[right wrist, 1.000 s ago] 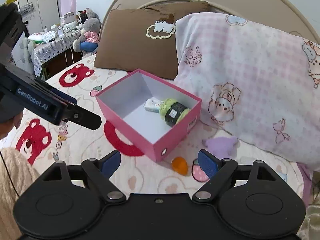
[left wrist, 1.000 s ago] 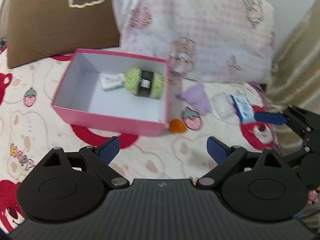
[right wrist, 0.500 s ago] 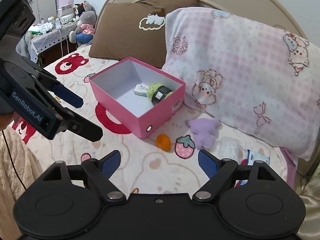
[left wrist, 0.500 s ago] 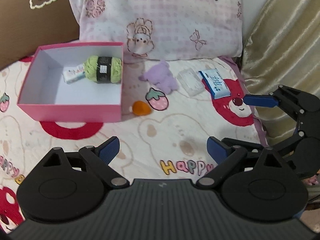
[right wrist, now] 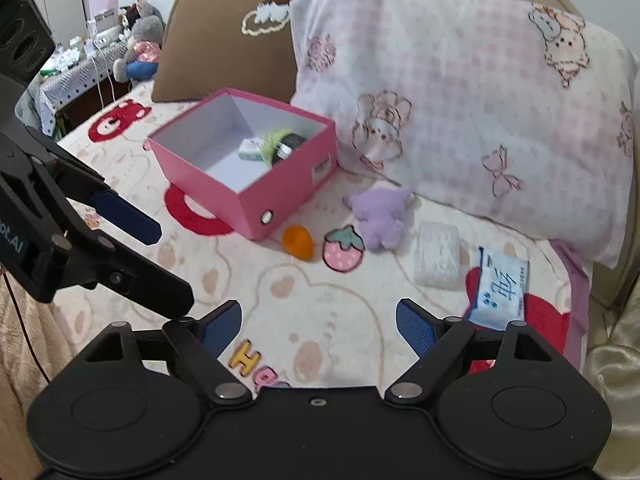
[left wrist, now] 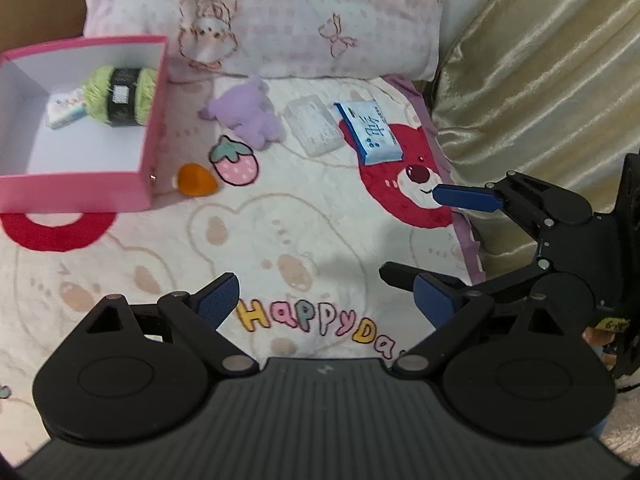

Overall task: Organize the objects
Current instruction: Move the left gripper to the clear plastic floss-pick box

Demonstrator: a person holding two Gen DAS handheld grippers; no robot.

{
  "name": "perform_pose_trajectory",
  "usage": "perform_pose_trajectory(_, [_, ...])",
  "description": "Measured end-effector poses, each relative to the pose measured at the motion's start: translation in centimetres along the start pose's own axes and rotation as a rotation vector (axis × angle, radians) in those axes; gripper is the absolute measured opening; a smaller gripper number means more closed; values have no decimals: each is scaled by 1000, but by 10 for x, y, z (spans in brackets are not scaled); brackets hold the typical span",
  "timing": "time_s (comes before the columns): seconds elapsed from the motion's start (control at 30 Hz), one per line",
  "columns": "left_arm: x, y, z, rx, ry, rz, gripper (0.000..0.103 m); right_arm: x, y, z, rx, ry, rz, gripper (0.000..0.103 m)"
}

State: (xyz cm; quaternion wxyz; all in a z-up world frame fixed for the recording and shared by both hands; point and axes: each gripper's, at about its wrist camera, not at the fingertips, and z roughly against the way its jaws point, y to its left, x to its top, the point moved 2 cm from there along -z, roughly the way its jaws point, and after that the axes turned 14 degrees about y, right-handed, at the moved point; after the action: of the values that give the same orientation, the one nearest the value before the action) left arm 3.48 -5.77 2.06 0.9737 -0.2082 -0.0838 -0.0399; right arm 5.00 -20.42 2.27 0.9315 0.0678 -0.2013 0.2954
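While both hands hung over the bed (left wrist: 320,240), the left gripper (left wrist: 326,298) and right gripper (right wrist: 319,322) were spread wide, each grasping nothing. Inside the pink box (right wrist: 280,196) lay the green yarn ball (left wrist: 120,94) and a small packet (left wrist: 66,110). Outside it sat an orange toy (right wrist: 298,240), purple plush (right wrist: 382,216), clear pouch (right wrist: 438,256) and blue tissue pack (right wrist: 502,290).

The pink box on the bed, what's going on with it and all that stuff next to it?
A person is tidying the bed with two handheld grippers. The pink box holds a green yarn ball and a small white packet. Lying loose outside it: an orange piece, purple plush, clear packet and blue tissue pack. Left gripper and right gripper are open, holding nothing.
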Motion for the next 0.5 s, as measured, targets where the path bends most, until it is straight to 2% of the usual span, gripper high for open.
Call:
perform_pose_trajectory(0.07, [6, 2, -10, -17, 2, 13, 95, 1, -4, -5, -1, 15, 18, 88])
perform_pose_trajectory(0.27, [26, 26, -45, -83, 13, 133, 95, 5, -21, -23, -13, 11, 15, 88])
perform_pose_trajectory(0.5, [45, 37, -77, -57, -4, 141, 95, 10, -48, -51, -12, -37, -52, 88])
